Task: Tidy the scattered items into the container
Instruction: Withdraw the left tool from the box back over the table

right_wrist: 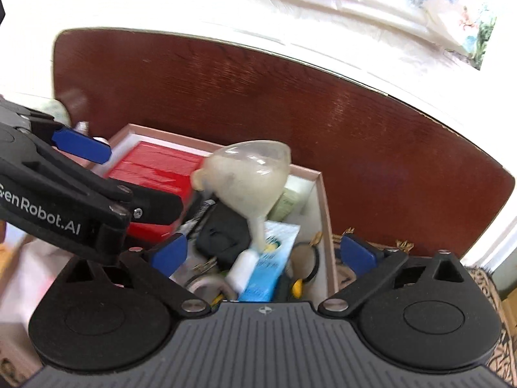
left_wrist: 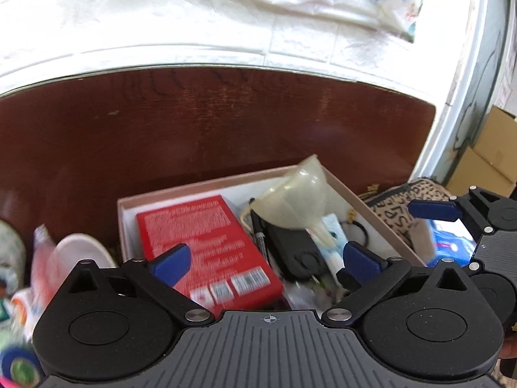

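A shallow pink-rimmed box [left_wrist: 194, 189] [right_wrist: 326, 210] stands on a dark wooden table [left_wrist: 226, 123]. In it lie a red book [left_wrist: 200, 242] [right_wrist: 155, 168], a black case [left_wrist: 294, 252] [right_wrist: 223, 232], a blue-and-white tube [right_wrist: 268, 268], a padlock [right_wrist: 206, 286] and a hair tie [right_wrist: 307, 255]. A translucent funnel [left_wrist: 297, 194] [right_wrist: 248, 174] leans on top of them, spout down. My left gripper [left_wrist: 266, 262] is open over the near part of the box, holding nothing. My right gripper [right_wrist: 263, 254] is open too, just right of it, with nothing pressed between its pads.
A leopard-print pouch [left_wrist: 404, 200] and a blue packet [left_wrist: 452, 242] lie right of the box. Left of it are a white dish [left_wrist: 80, 249], blurred packets [left_wrist: 42, 258] and a tape roll [left_wrist: 16, 365]. A white wall backs the table; cardboard boxes [left_wrist: 488, 155] stand far right.
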The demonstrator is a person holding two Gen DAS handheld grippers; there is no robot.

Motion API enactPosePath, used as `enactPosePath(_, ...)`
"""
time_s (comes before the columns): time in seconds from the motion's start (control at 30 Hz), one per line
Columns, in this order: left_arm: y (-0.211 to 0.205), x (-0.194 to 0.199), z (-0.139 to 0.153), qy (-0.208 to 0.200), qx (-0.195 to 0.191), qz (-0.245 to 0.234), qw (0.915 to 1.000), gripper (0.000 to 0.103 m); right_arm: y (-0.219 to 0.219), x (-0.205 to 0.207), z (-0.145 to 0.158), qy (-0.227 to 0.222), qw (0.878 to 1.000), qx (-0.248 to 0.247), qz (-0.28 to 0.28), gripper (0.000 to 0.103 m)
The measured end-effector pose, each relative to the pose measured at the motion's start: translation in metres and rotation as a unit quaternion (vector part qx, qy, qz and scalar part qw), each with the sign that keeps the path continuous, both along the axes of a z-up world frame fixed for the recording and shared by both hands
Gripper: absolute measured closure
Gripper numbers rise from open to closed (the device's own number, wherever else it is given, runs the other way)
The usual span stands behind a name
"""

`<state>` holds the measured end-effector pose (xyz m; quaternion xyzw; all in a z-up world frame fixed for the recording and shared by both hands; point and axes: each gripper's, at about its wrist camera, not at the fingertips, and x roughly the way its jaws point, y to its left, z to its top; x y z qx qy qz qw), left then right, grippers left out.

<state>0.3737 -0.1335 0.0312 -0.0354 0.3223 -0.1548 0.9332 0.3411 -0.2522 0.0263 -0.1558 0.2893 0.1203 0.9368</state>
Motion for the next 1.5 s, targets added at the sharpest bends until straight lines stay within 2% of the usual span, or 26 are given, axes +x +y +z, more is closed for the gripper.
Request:
enactPosePath(0.1, 0.000, -0.029, 0.004, 0.009, 0.001, -0.005, 0.9999, 0.000, 0.002, -0.015, 0.004, 0.008, 1.000, 0.017, 0.002, 0.001)
enactPosePath(0.33, 0.011, -0.105, 0.001, 0.028, -0.006, 0.007, 0.9996, 0.000, 0.015, -0.083, 0.003, 0.028, 1.000, 0.010, 0.002, 0.001)
enactPosePath(0.67, 0.029, -0.203, -0.015, 0.002, 0.014, 0.012, 0.9998, 0.000, 0.043, -0.182, -0.015, 0.002, 1.000, -0.009, -0.002, 0.000)
enactPosePath(0.83, 0.040, -0.240, -0.021, -0.004, 0.010, 0.016, 0.9998, 0.000, 0.050, -0.217, -0.023, 0.000, 1.000, 0.021, -0.014, 0.000)
enactPosePath(1.0, 0.048, -0.268, -0.024, -0.005, 0.009, 0.019, 0.9998, 0.000, 0.052, -0.242, -0.032, 0.016, 0.997, 0.077, -0.024, 0.000)
enactPosePath(1.1, 0.053, -0.283, -0.026, -0.007, 0.011, 0.020, 0.9997, 0.000, 0.056, -0.254, -0.035, 0.022, 0.995, 0.094, -0.028, 0.000)
enactPosePath(1.27, 0.062, -0.300, -0.030, -0.007, 0.012, 0.024, 0.9996, 0.000, 0.071, -0.271, -0.039, 0.021, 0.996, 0.082, -0.031, 0.000)
enactPosePath(1.5, 0.086, -0.317, -0.044, 0.010, -0.010, 0.032, 0.9994, 0.000, 0.096, -0.286, -0.050, 0.030, 0.997, 0.070, -0.024, 0.000)
